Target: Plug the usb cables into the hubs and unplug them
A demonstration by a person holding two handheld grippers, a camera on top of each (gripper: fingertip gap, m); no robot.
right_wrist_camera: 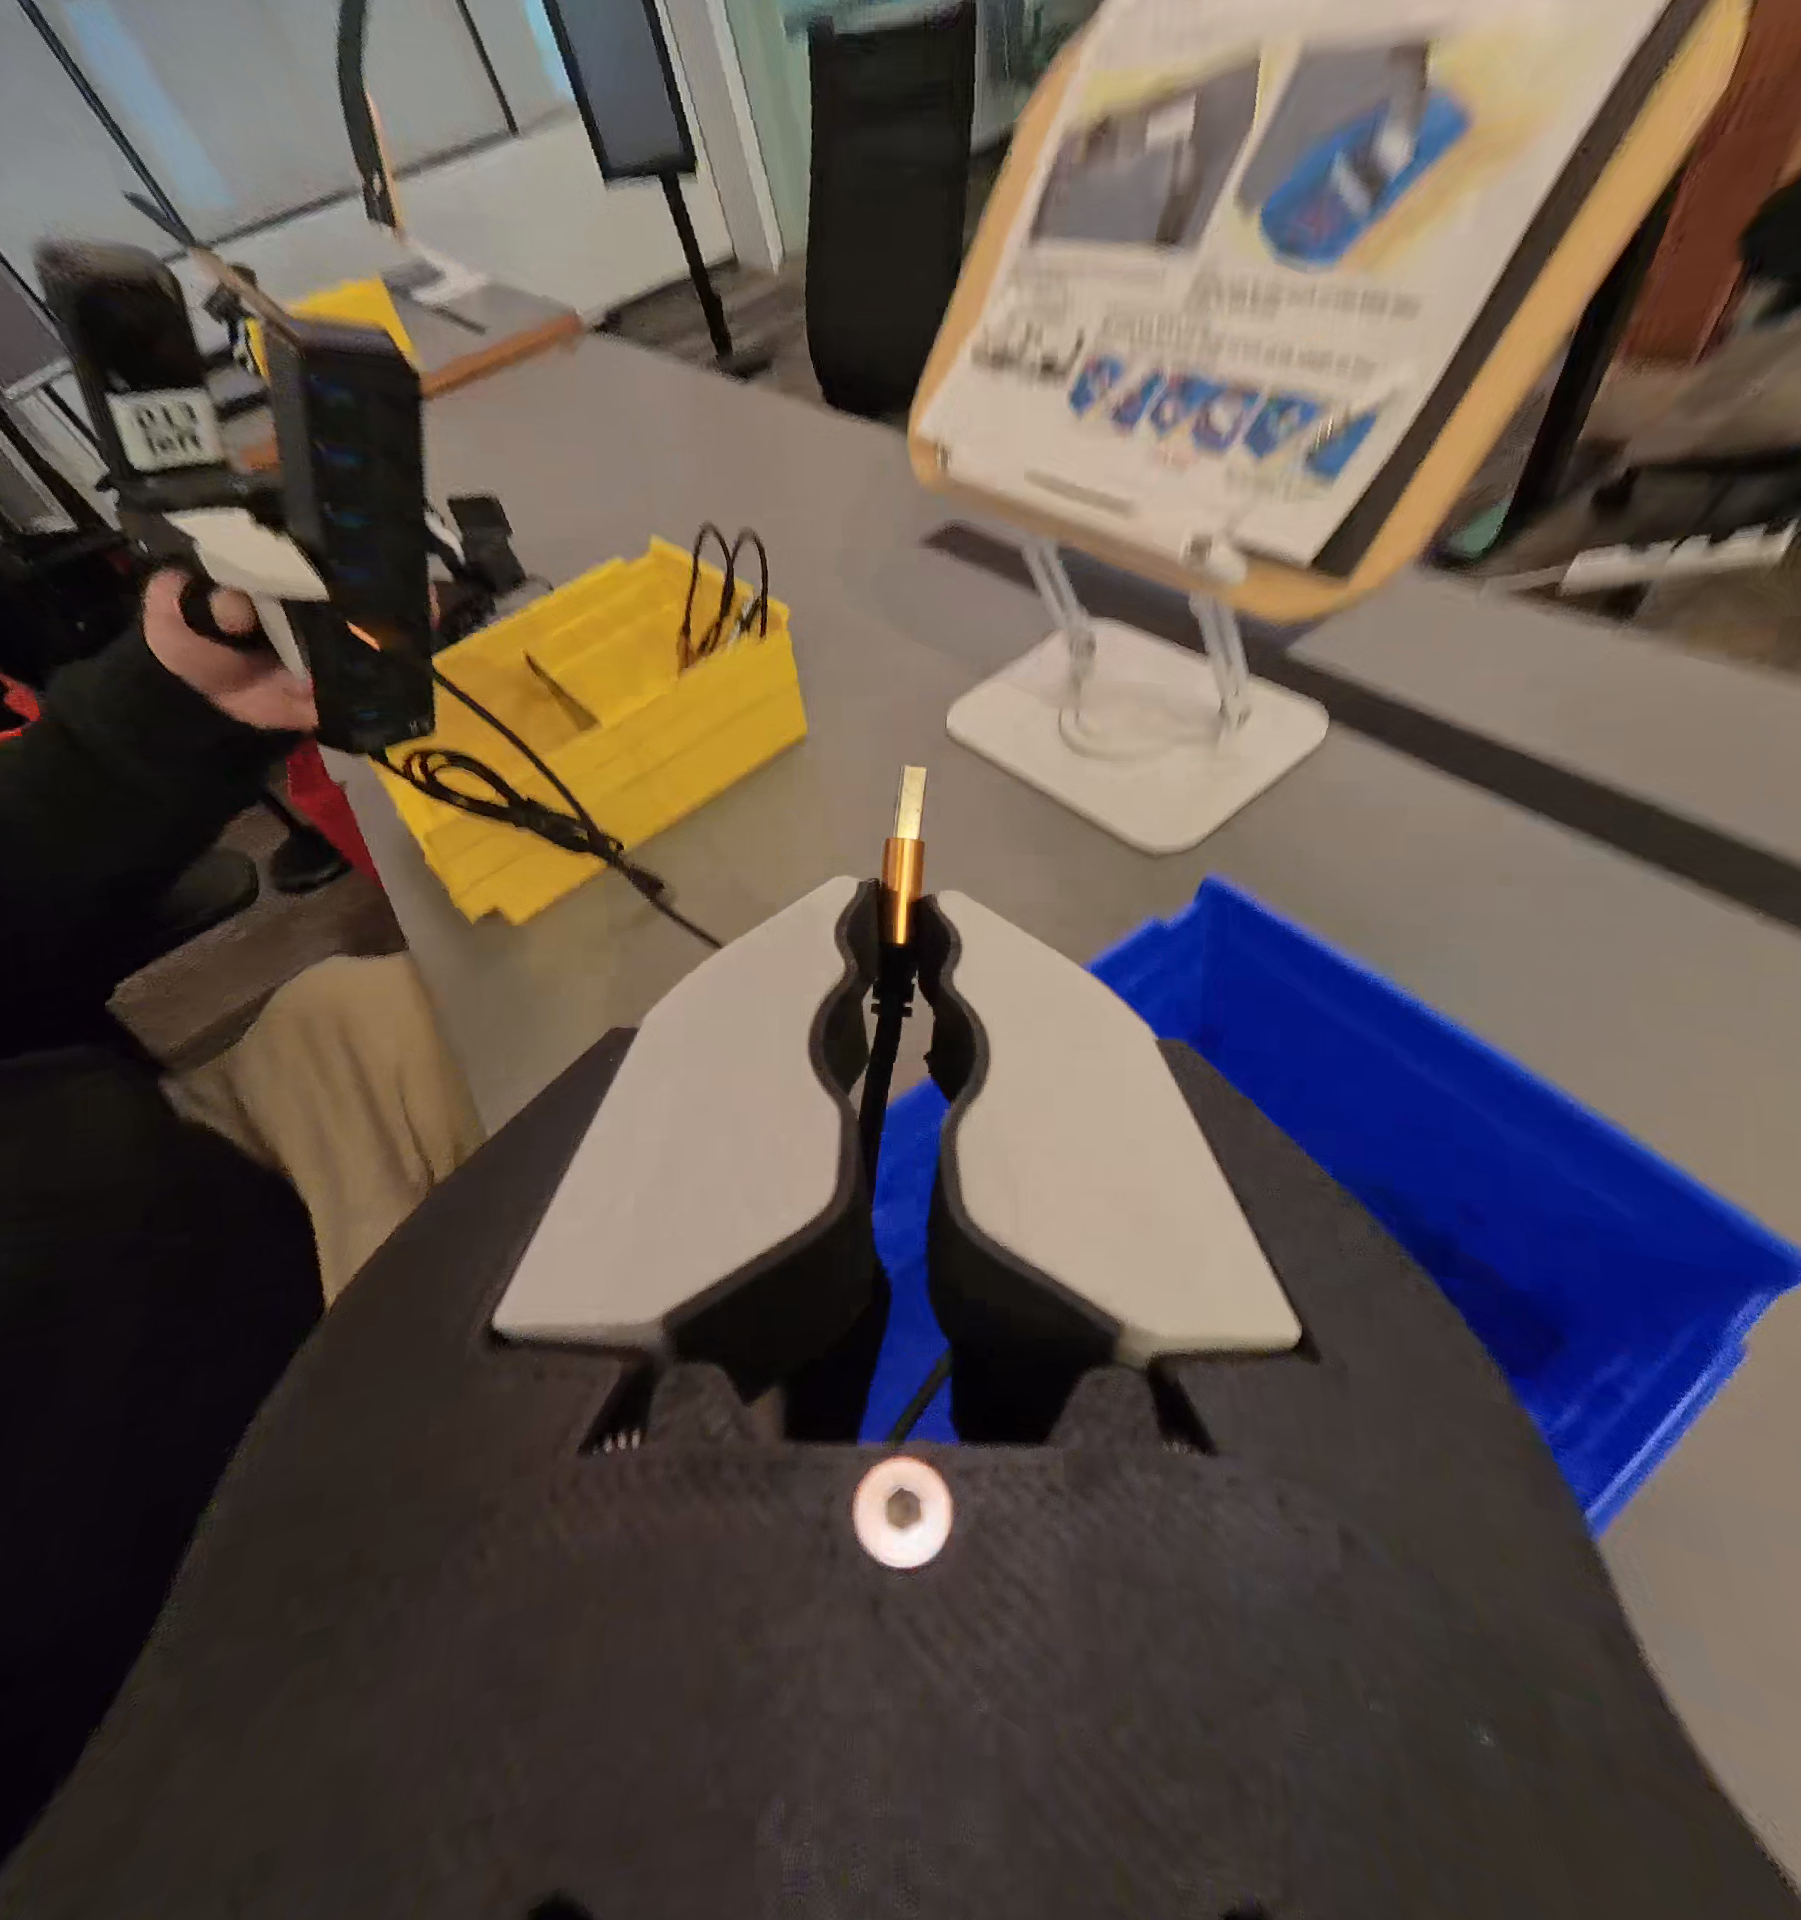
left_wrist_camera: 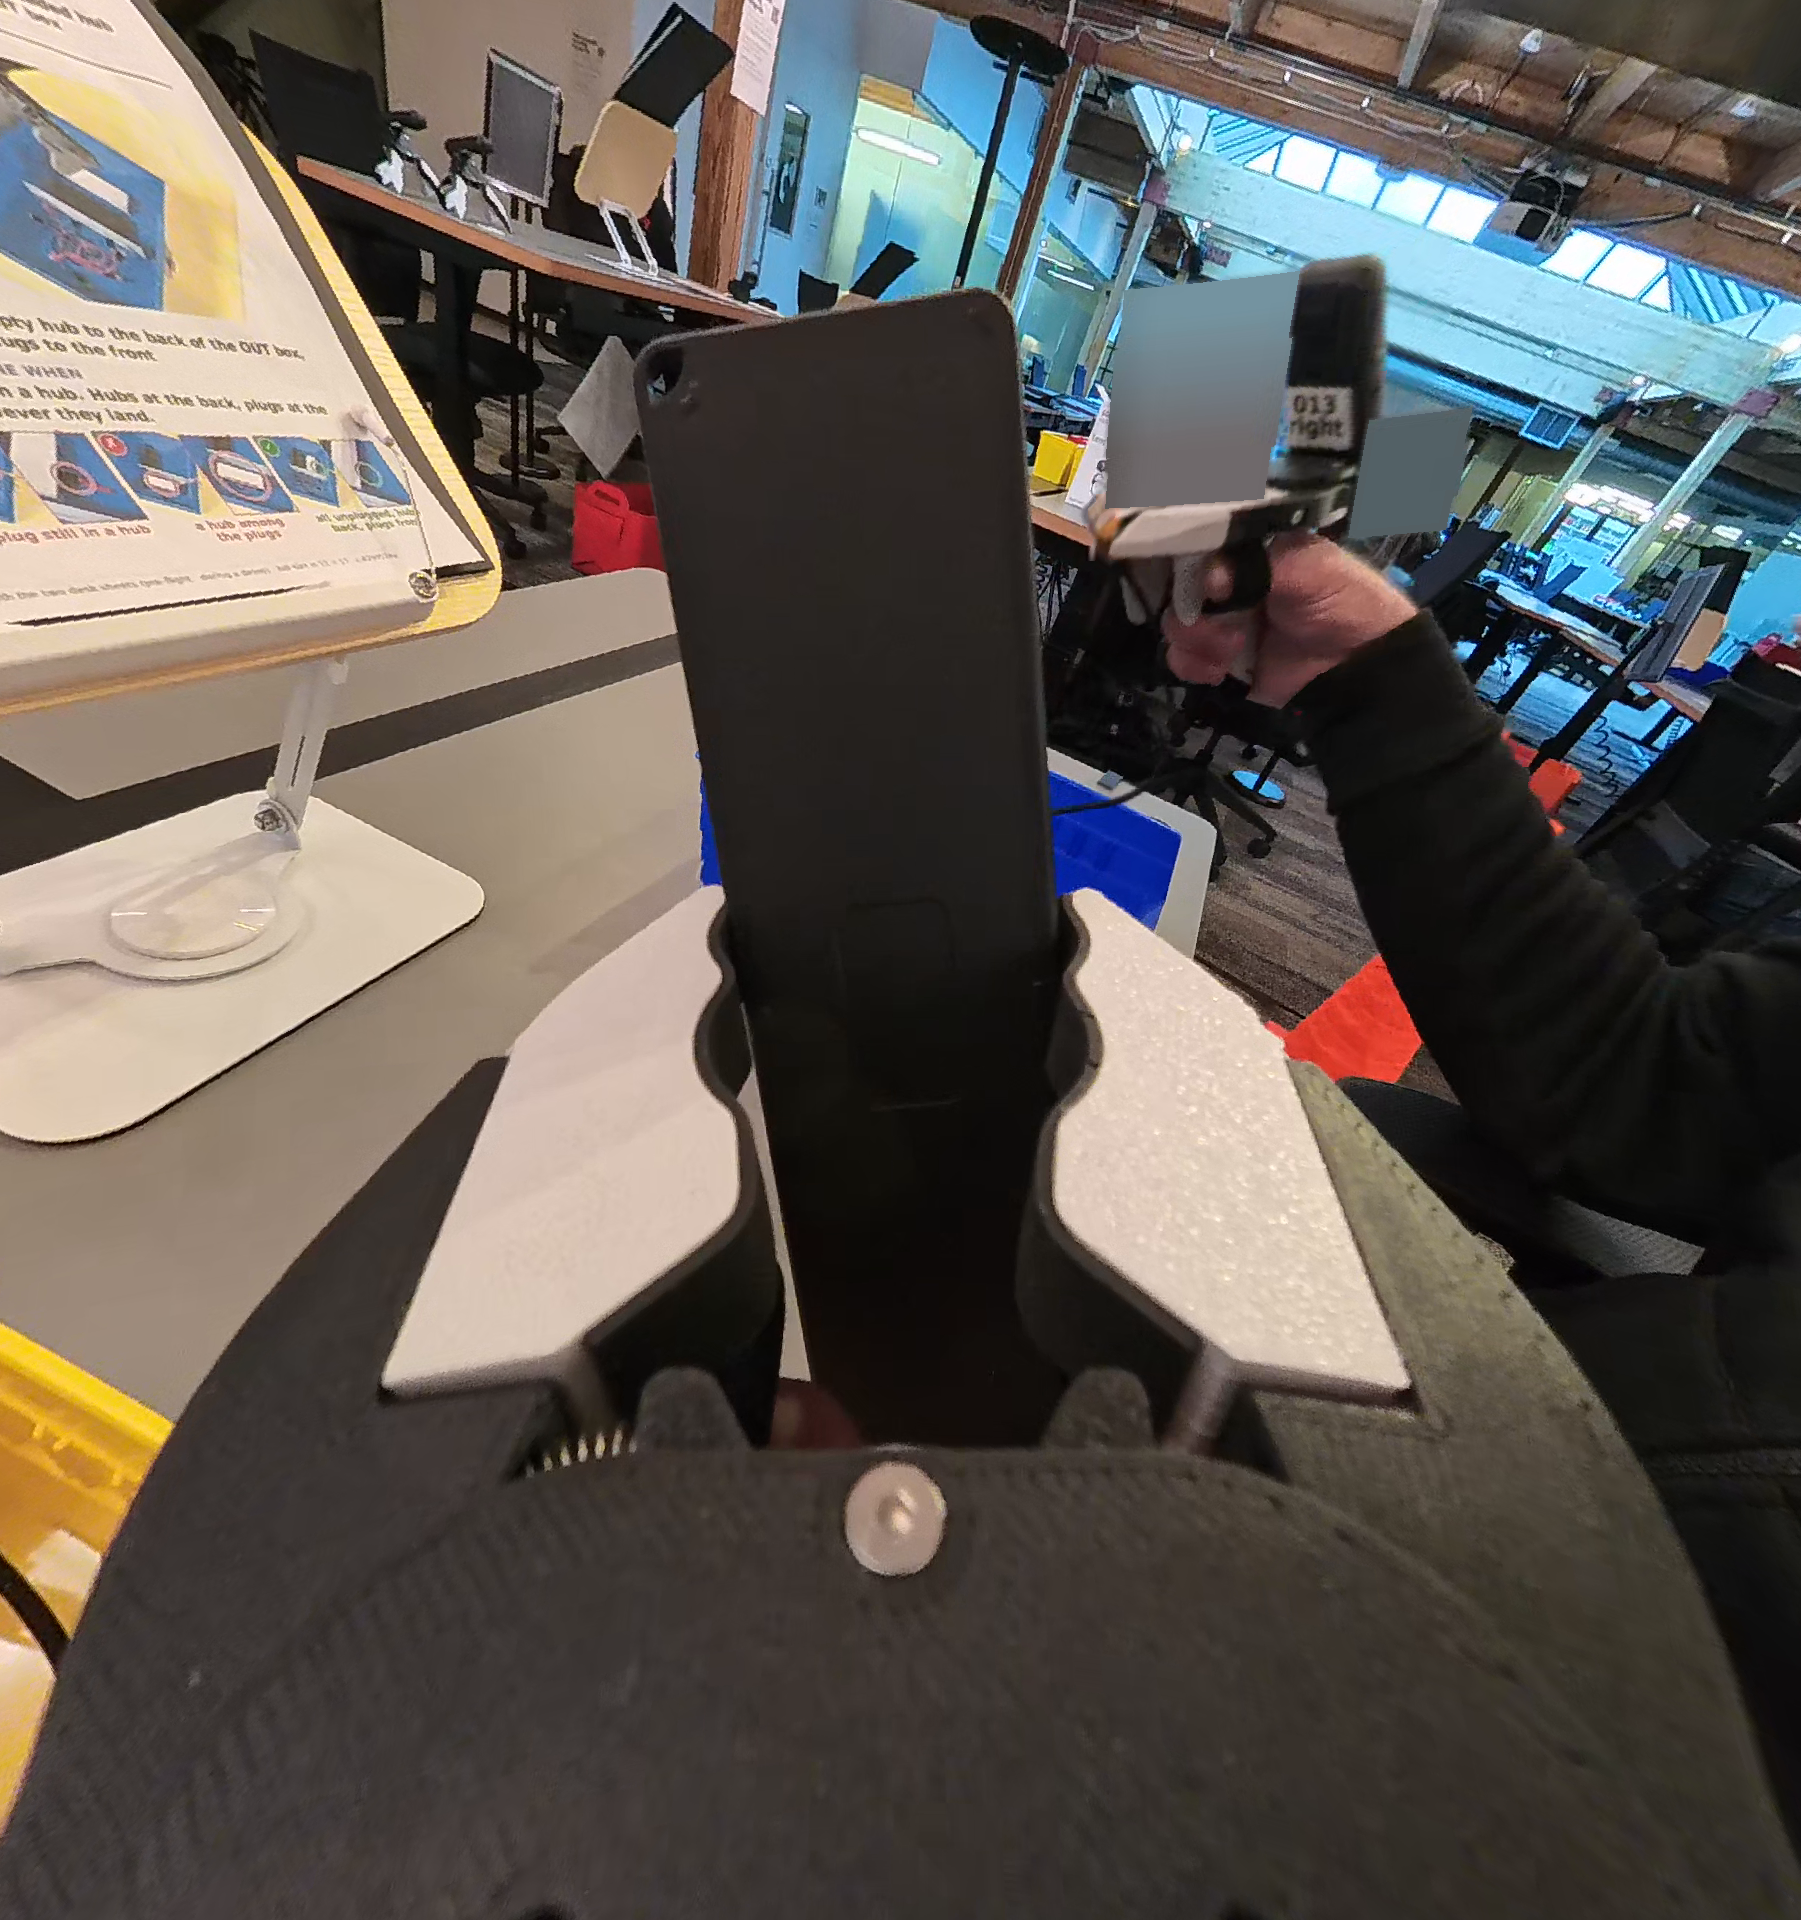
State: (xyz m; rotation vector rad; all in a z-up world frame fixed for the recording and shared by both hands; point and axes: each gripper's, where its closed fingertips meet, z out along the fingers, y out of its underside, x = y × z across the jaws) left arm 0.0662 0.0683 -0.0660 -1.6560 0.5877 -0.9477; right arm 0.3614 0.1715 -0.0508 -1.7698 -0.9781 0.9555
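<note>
The long flat black plastic USB hub (left_wrist_camera: 854, 790) stands clamped between the grey fingers of the left gripper (left_wrist_camera: 896, 997), its long axis running up and away from the gripper, raised in the air off the table's near edge. In the left wrist view only its plain back shows; from the right wrist view its row of blue-lit ports (right_wrist_camera: 350, 520) faces the other gripper, and its thin black lead (right_wrist_camera: 522, 800) droops onto the table. The right gripper (right_wrist_camera: 901, 920) is closed on a USB cable's plug with a copper-coloured metal sleeve (right_wrist_camera: 903, 888), silver tip pointing straight forward out of the fingers, toward the far side of the table. The cable's black cord (right_wrist_camera: 880, 1081) runs back between the fingers and is lost under the gripper body.

Below that gripper sits a blue plastic bin (right_wrist_camera: 1478, 1174) at the near edge of the grey table (right_wrist_camera: 1498, 935); much of its inside is hidden. A yellow plastic bin (right_wrist_camera: 626, 707) with looped black cables (right_wrist_camera: 724, 592) stands at the left edge. A printed instruction sheet on a wood-edged board with a white stand (right_wrist_camera: 1239, 312) stands farther back, blurred in this view. Beyond lies an open workshop with desks, chairs and timber ceiling beams.
</note>
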